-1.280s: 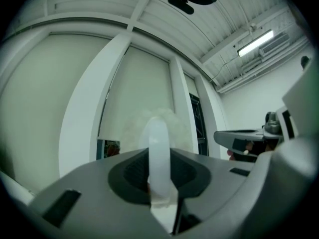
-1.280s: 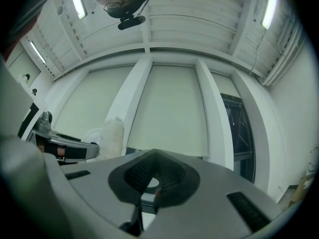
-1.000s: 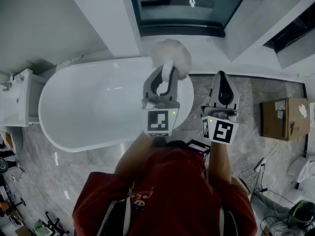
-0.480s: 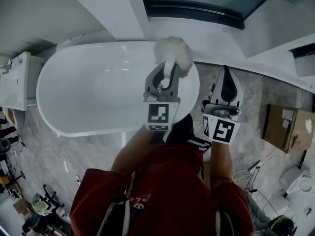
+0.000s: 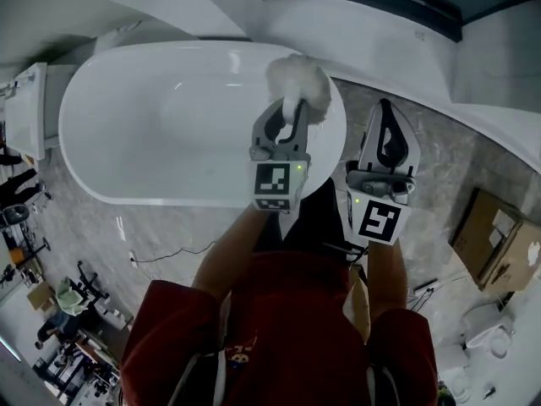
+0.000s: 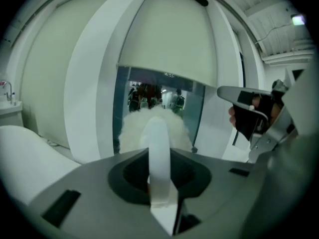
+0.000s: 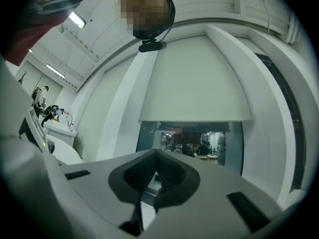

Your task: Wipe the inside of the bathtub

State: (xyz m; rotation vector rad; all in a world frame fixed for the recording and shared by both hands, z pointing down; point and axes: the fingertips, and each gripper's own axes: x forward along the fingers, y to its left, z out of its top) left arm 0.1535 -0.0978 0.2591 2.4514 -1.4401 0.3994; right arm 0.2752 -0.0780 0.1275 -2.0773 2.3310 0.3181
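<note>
Two grippers show in the middle of the head view. The left gripper (image 5: 286,125) has its jaws shut tight on the white handle (image 5: 291,108) of a fluffy white duster (image 5: 297,85). The fluffy head hangs over the right end of the white bathtub (image 5: 101,189), near its rim. The right gripper (image 5: 385,112) is right of the tub, over the grey floor (image 5: 439,167). Its jaws are closed together and hold nothing.
</note>
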